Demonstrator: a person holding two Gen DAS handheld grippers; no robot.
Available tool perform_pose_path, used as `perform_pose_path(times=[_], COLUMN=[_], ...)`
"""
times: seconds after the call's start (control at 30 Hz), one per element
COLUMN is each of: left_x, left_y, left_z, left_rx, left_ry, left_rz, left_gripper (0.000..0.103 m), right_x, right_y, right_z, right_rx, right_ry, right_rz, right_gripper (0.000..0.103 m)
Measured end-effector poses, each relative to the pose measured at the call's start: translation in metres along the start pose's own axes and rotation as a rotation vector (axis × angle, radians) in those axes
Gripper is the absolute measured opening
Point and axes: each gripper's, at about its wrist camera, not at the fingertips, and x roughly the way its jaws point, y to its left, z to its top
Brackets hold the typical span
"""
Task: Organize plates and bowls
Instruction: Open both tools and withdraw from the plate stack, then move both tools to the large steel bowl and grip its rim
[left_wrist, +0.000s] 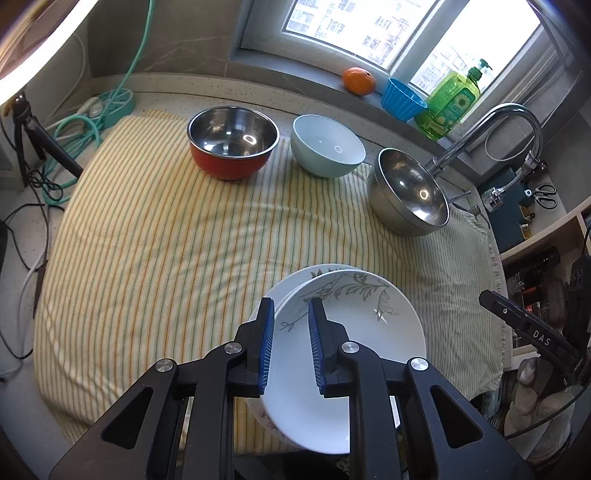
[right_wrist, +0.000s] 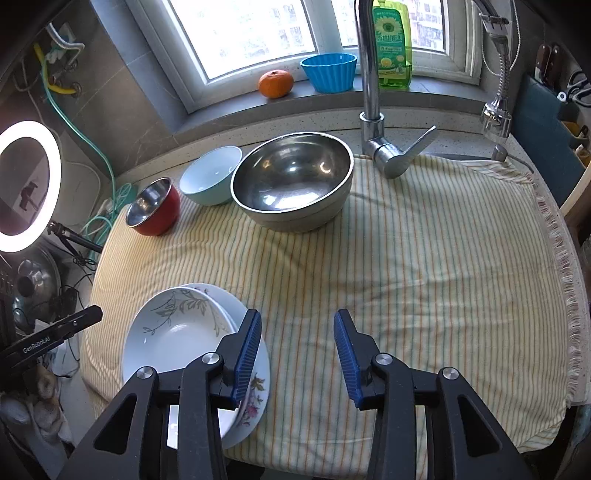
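A stack of white plates (left_wrist: 362, 332) lies at the near edge of the striped towel (left_wrist: 166, 258); the top plate has a grey leaf pattern. My left gripper (left_wrist: 291, 304) hovers over the stack's left rim, one finger outside it and one inside. The pads stand apart and do not press the rim. In the right wrist view the plates (right_wrist: 173, 332) are at the lower left. My right gripper (right_wrist: 297, 317) is open over bare towel just right of them, with nothing between its fingers. A red bowl (left_wrist: 232, 144), a light blue bowl (left_wrist: 327, 147) and a large steel bowl (left_wrist: 410, 192) stand along the back.
A faucet (right_wrist: 369, 74) rises behind the steel bowl (right_wrist: 291, 181). On the windowsill are an orange (right_wrist: 275, 83), a blue cup (right_wrist: 328, 72) and a green soap bottle (right_wrist: 391, 44). A ring light (right_wrist: 26, 184), hoses and cables crowd the left. Shelves stand at the right.
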Motion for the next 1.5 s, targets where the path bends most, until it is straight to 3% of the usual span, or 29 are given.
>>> perform_pose_path(times=[0.37,0.83,1.5], left_x=[0.019,0.063,0.121], left_y=[-0.044,-0.083,-0.091], left_z=[0.020,0.062,0.110], left_rx=[-0.003,-0.014,-0.015], left_ry=[-0.027,-0.045,0.023], left_rz=[-0.024,-0.049,-0.038], left_gripper=[0.017,0.017,0.017], right_x=[0.010,0.040,0.093], right_y=[-0.038,-0.048,-0.054], right_z=[0.033,0.074,0.115], right_rx=[0.031,0.044,0.109], right_ry=[-0.031,-0.060,-0.030], right_rz=[0.031,0.087,0.072], right_gripper=[0.037,0.037,0.029])
